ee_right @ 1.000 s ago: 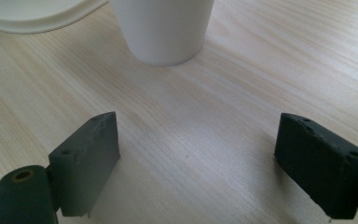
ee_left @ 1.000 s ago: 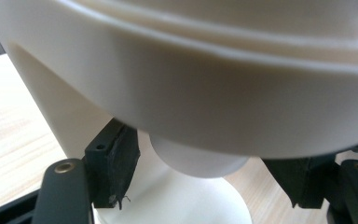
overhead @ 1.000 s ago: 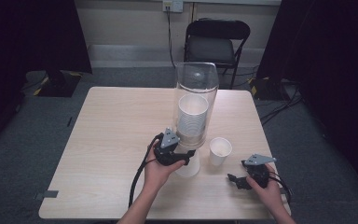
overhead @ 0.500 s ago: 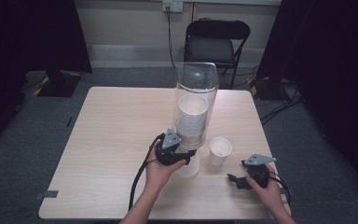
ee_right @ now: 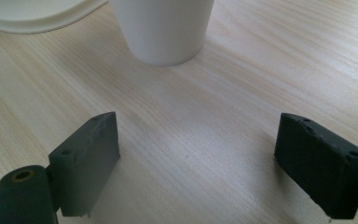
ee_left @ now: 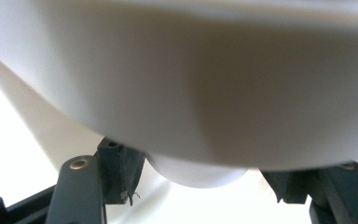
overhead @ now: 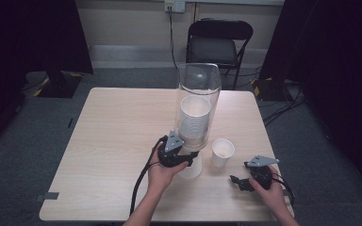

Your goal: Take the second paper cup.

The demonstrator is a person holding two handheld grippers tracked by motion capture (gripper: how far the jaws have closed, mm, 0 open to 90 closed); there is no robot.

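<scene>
A tall clear dispenser tube [overhead: 199,84] stands mid-table with a stack of white paper cups [overhead: 194,120] inside. My left gripper [overhead: 187,158] is at its foot. Its jaws have just been closing and are now shut on the lowest white cup [overhead: 191,170]. In the left gripper view the cup's narrow bottom [ee_left: 196,175] sits between the two pads of the left gripper [ee_left: 200,186], under a broad white curved surface. A single white cup [overhead: 222,151] stands upright to the right of the tube. My right gripper [overhead: 236,181] rests open on the table, with that cup [ee_right: 163,28] ahead of the open right gripper [ee_right: 198,158].
The pale wooden table [overhead: 113,122] has bare room on its left half and along the front. A black chair [overhead: 219,42] stands behind the far edge. A white rounded rim [ee_right: 32,16] lies left of the single cup.
</scene>
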